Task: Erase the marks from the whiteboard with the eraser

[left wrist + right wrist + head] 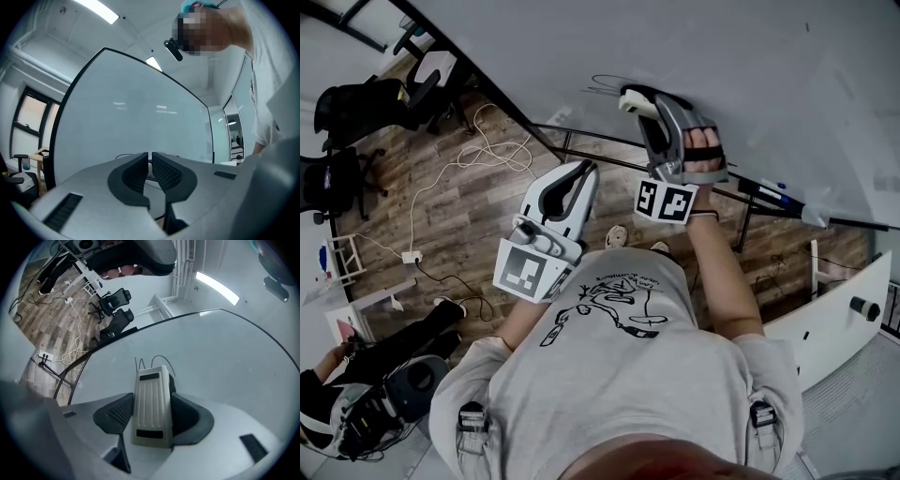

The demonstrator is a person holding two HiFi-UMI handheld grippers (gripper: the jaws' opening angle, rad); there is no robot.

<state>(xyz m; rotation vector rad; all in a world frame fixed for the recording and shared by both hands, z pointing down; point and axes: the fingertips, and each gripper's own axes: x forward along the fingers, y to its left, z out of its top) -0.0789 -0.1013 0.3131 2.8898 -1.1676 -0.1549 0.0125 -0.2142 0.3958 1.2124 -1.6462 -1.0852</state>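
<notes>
The whiteboard [750,75] fills the upper right of the head view. Thin black line marks [605,84] sit near its lower left edge. My right gripper [639,103] is shut on a white eraser [634,99], whose front end lies right beside the marks. In the right gripper view the ribbed eraser [151,404] sits between the jaws, with looping marks [152,361] just beyond its tip on the board [225,362]. My left gripper [584,173] hangs lower, off the board, its jaws together and holding nothing. In its own view, the left gripper [150,159] faces the board [140,108].
The board's stand [581,141] and tray with markers [769,192] run below the board. A white cable [478,150] trails over the wooden floor. Office chairs [356,108] stand at the far left. A seated person [356,394] is at the lower left; white furniture [834,319] at right.
</notes>
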